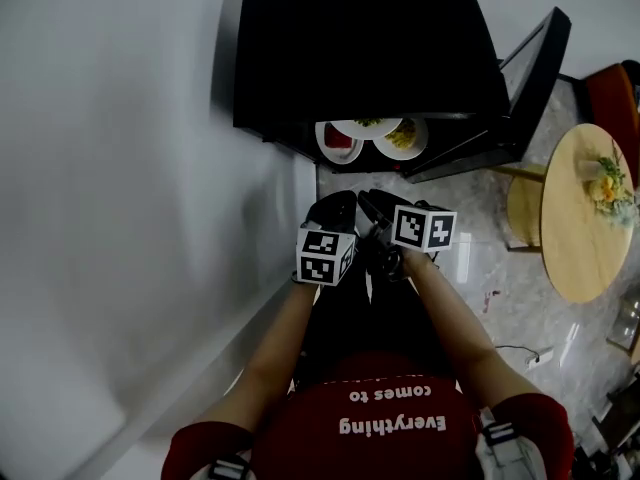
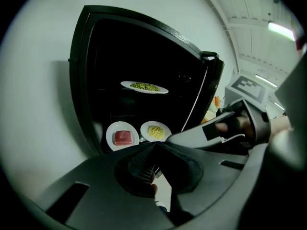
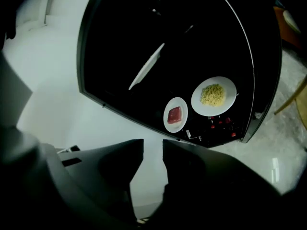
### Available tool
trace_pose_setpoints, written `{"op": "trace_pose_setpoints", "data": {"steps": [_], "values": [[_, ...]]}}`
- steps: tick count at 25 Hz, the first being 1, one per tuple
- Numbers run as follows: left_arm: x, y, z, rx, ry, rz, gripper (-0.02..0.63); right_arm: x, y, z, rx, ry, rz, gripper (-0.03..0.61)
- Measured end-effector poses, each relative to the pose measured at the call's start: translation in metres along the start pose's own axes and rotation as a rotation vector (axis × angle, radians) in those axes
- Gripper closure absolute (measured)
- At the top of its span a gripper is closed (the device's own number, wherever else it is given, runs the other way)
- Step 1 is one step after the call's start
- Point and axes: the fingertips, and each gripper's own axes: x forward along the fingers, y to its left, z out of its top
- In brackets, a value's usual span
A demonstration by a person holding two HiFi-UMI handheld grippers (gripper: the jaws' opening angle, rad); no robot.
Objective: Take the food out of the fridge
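Reading "Everything comes to", red shirt [image 1: 392,446], open fridge [image 1: 370,48]

Fridge [image 2: 144,56] interior dark, wall [image 2: 43,104] bright; gripper views fisheye-warped, corners black.

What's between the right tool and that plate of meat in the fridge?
Nothing stands there: the right gripper view shows only bare pale surface and the fridge rim between the right tool and the meat plate.
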Motion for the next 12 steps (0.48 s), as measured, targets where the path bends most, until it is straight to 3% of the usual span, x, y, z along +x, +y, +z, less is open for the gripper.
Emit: {"op": "trace_pose_setpoints", "data": {"steps": [8, 12], "values": [[0.031, 0.035, -0.036, -0.055, 0.051, -0.015, 0.607, 0.059, -0.044, 0.009, 0.181, -0.049, -0.018, 0.451], [0.042, 0.051, -0.052, -0.092, 0.033, -0.008, 0.607, 0.092, -0.062, 0.001, 0.265, -0.035, 0.014, 0.449]]}}
